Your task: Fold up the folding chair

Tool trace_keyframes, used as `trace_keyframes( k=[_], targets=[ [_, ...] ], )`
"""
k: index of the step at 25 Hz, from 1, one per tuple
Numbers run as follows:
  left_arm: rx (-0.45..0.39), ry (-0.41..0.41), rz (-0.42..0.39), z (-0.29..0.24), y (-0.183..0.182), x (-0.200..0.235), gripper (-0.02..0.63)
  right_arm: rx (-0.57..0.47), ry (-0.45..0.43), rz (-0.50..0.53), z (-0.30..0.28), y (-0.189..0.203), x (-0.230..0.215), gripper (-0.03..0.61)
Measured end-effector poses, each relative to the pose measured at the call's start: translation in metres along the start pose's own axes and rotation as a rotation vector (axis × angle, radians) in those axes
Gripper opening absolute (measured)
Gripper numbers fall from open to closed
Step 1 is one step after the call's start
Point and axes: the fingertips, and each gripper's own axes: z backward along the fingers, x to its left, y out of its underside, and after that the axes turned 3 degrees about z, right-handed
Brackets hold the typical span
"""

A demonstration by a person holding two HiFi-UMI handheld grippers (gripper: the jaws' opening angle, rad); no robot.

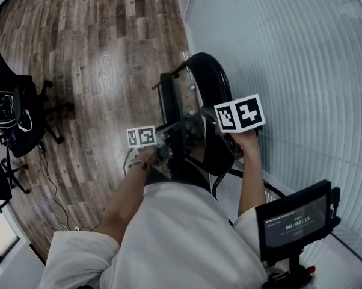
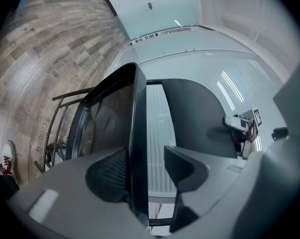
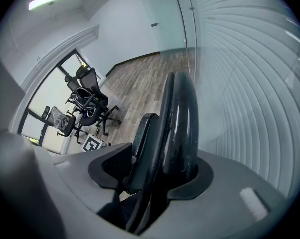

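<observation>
Black mesh office chairs [image 1: 12,122] stand far left on the grey-brown wood plank floor [image 1: 97,53], well apart from the person. Left gripper [image 2: 150,168] is next: jaws roughly half open, with a thin upright black panel edge [image 2: 138,133] of the folding chair [image 1: 214,77] between them. The edge lies against the ribbed, textured pad [image 2: 112,171] on the view's left. The smooth wedge-shaped finger [image 2: 182,166] opposite stands clear of it with a gap, so no clamp there. That panel is flat, glossy and rimmed, with thin metal tube legs [image 2: 60,118] beside it. A second, matte panel with a rounded top [image 2: 190,113] stands just to its right. The chair stands upright in front of the person, between the two grippers and just beside the wall, its two panels close together and nearly parallel. Right gripper [image 3: 157,169] points steeply down over the chair's top. Its jaws are closed on the chair, with a flat matte slab [image 3: 142,148] at one pad and a glossy rounded black hoop [image 3: 185,128] seated against the other. Ribbed frosted glass wall [image 1: 301,59] fills the right side. A small dark screen unit [image 1: 294,220] sits at lower right.
</observation>
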Motion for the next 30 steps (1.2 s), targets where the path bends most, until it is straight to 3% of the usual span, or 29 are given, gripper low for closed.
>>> trace_keyframes(
  k=[18, 30],
  targets=[
    [0.067, -0.006, -0.016, -0.033, 0.006, -0.008, 0.183, 0.01, 0.018, 0.005, 0.0, -0.002, -0.009, 0.233],
    [0.118, -0.004, -0.08, -0.047, 0.011, -0.011, 0.181, 0.012, 0.03, 0.007, 0.001, -0.001, -0.012, 0.236]
  ],
)
